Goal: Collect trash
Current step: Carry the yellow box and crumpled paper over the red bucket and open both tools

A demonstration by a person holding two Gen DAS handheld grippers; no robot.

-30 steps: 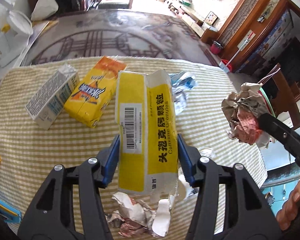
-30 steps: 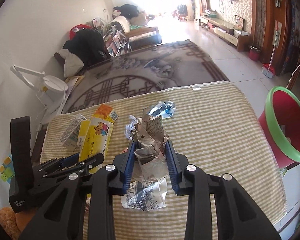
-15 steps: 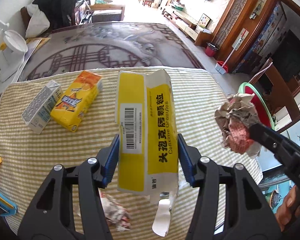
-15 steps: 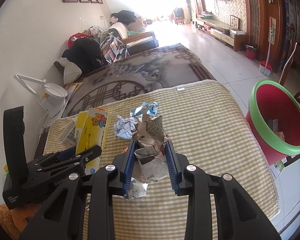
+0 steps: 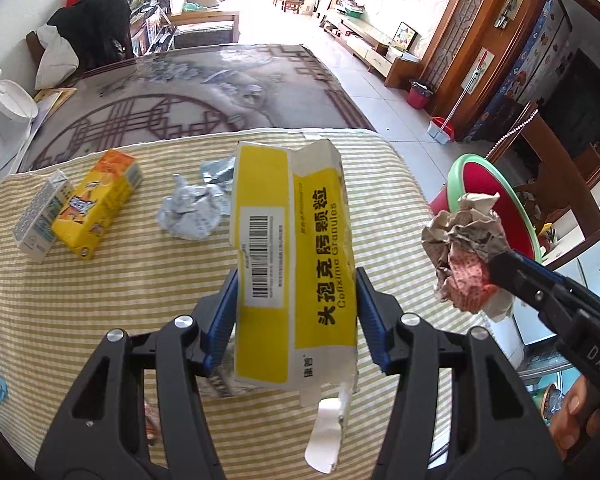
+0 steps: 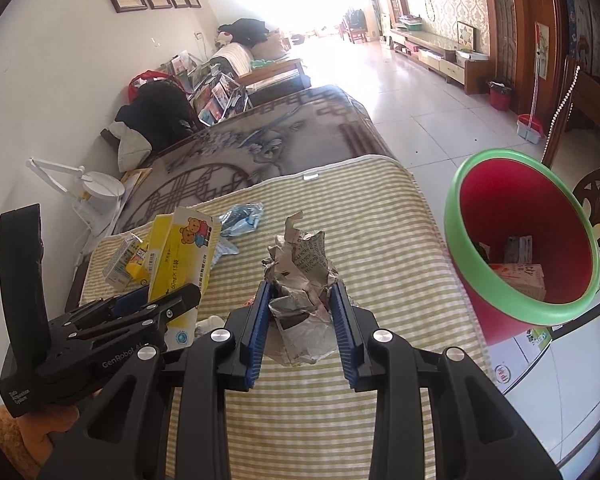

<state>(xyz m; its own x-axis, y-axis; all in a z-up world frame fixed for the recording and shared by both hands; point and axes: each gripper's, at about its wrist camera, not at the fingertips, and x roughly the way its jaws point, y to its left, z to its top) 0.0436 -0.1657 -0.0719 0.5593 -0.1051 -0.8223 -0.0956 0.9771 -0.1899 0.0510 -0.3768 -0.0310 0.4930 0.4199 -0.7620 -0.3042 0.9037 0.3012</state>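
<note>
While both loads have risen since a second ago, the red bin (image 6: 524,240) now shows nearer, just right of the striped table (image 6: 380,240). The left gripper (image 5: 296,316) stays clamped on the yellow medicine box (image 5: 292,264); the right gripper (image 6: 300,328) grips the crumpled newspaper wad (image 6: 300,276) beside the bin.

Bin (image 6: 516,308) contents unclear (edge-cropped)

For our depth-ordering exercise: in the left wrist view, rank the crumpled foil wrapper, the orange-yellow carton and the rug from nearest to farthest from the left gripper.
1. Crumpled foil wrapper: on the striped tablecloth, just left of the yellow box held in the left gripper.
2. Orange-yellow carton: farther left on the table.
3. Rug: on the floor beyond the table's far edge.
</note>
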